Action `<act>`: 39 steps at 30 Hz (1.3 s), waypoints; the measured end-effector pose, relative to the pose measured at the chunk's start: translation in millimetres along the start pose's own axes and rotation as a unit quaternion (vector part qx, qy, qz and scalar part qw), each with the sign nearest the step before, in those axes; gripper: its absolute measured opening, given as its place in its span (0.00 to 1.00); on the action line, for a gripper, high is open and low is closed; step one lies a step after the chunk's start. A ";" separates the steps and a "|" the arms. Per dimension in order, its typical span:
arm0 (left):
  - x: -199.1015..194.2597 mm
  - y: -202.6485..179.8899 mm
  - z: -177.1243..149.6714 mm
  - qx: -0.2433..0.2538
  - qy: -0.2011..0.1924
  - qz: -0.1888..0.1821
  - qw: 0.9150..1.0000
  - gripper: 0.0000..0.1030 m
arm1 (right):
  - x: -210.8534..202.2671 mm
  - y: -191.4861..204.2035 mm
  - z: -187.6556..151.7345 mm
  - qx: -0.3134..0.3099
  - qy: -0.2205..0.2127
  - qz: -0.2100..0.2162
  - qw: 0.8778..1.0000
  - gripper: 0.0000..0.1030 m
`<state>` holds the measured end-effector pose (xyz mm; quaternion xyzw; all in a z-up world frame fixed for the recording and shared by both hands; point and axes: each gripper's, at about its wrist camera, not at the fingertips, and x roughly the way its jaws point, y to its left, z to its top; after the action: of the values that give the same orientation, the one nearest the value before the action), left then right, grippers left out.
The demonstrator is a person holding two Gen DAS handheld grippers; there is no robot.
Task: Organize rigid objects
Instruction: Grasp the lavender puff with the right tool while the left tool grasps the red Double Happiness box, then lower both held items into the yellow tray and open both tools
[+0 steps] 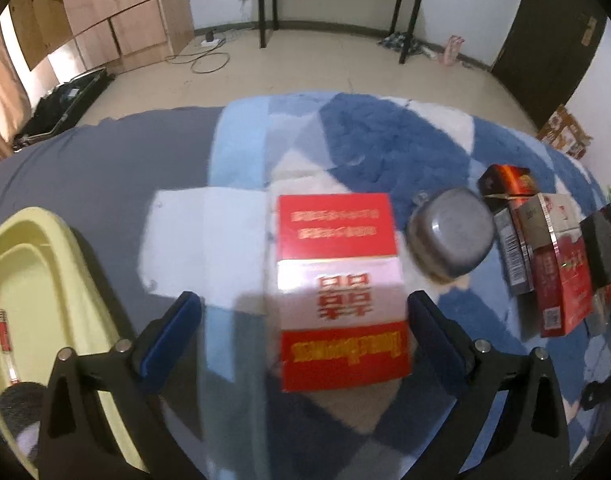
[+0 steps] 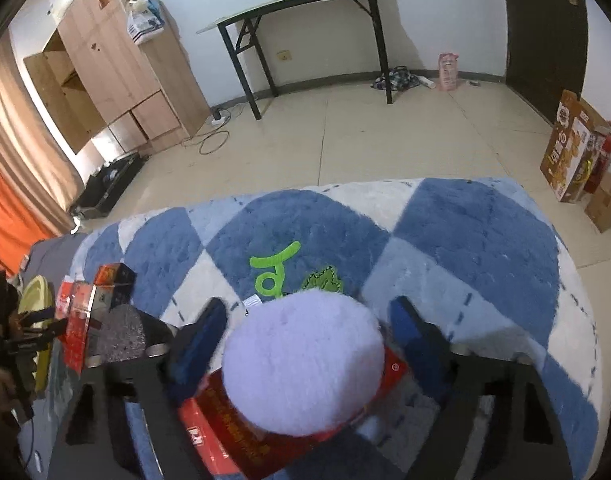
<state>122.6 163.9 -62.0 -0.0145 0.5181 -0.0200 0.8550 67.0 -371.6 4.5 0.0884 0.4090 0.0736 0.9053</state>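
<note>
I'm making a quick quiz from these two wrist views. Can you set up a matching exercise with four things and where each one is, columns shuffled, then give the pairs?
Things:
1. red and white box
2. yellow tray
3. lilac fluffy ball
4. grey round container

Places:
A. between the right gripper fingers, on top of a red packet
B. at the left edge of the left wrist view, on the grey cloth
C. between the open fingers of the left gripper
D. on the blue checked rug, beside the cluster of small packs

Pairs: 1-C, 2-B, 3-A, 4-D
</note>
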 end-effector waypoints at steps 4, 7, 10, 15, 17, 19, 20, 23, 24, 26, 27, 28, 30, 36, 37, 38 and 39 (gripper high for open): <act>0.6 -9.1 -1.1 0.010 -0.012 0.001 1.000 0.55 | -2.5 -2.2 -5.3 -0.018 -0.007 -0.004 1.000 0.57; -8.5 -6.1 0.6 -0.003 -0.022 -0.001 1.000 0.55 | -19.6 -7.8 -8.2 -0.020 -0.027 0.000 0.999 0.55; -27.8 2.6 4.5 -0.020 -0.040 -0.011 0.999 0.55 | -45.4 -0.5 -5.7 -0.035 -0.055 -0.008 0.998 0.55; -78.5 34.3 12.2 -0.036 -0.075 -0.006 0.997 0.55 | -96.0 47.1 7.4 -0.085 -0.097 0.032 0.991 0.55; -107.7 59.6 12.4 -0.051 -0.092 0.001 0.994 0.55 | -118.3 83.0 15.9 -0.114 -0.112 0.064 0.985 0.55; -127.4 86.1 10.4 -0.075 -0.103 0.007 0.992 0.55 | -133.9 121.9 20.9 -0.142 -0.121 0.098 0.978 0.55; -141.5 104.3 7.7 -0.091 -0.109 0.011 0.990 0.55 | -139.4 145.2 22.5 -0.158 -0.123 0.115 0.973 0.55; -174.2 148.4 -5.6 -0.106 -0.118 0.045 0.986 0.55 | -145.2 219.7 19.8 -0.209 -0.124 0.163 0.956 0.55; -180.7 161.7 -10.0 -0.110 -0.115 0.054 0.986 0.55 | -142.0 238.6 18.1 -0.217 -0.117 0.176 0.953 0.55; -189.9 190.4 -31.0 -0.123 -0.104 0.070 0.984 0.55 | -126.5 286.1 11.6 -0.238 -0.098 0.202 0.945 0.55; -190.6 200.2 -43.4 -0.129 -0.102 0.076 0.983 0.55 | -114.2 312.3 5.4 -0.254 -0.086 0.212 0.940 0.55; -187.0 212.7 -59.7 -0.138 -0.094 0.079 0.983 0.55 | -103.5 330.3 0.9 -0.264 -0.076 0.217 0.937 0.55; -175.4 231.0 -81.2 -0.162 -0.076 0.077 0.981 0.55 | -73.3 369.5 -12.2 -0.281 -0.046 0.224 0.932 0.55; -126.3 262.4 -129.8 -0.190 -0.033 0.046 0.980 0.55 | 24.2 465.2 -51.2 -0.297 0.043 0.242 0.922 0.55; -118.8 259.4 -134.0 -0.176 -0.029 0.050 0.983 0.55 | 38.6 475.9 -56.3 -0.297 0.057 0.244 0.921 0.55; -114.8 258.4 -137.7 -0.171 -0.026 0.051 0.984 0.55 | 50.1 483.1 -55.6 -0.297 0.067 0.246 0.920 0.55; -110.0 258.6 -139.6 -0.171 -0.023 0.044 0.984 0.55 | 61.5 491.4 -58.8 -0.300 0.077 0.245 0.919 0.55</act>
<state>-47.1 427.0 -40.9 -0.1380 0.4943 0.1071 0.8516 33.0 125.2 29.8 -0.0957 0.4018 0.4188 0.8087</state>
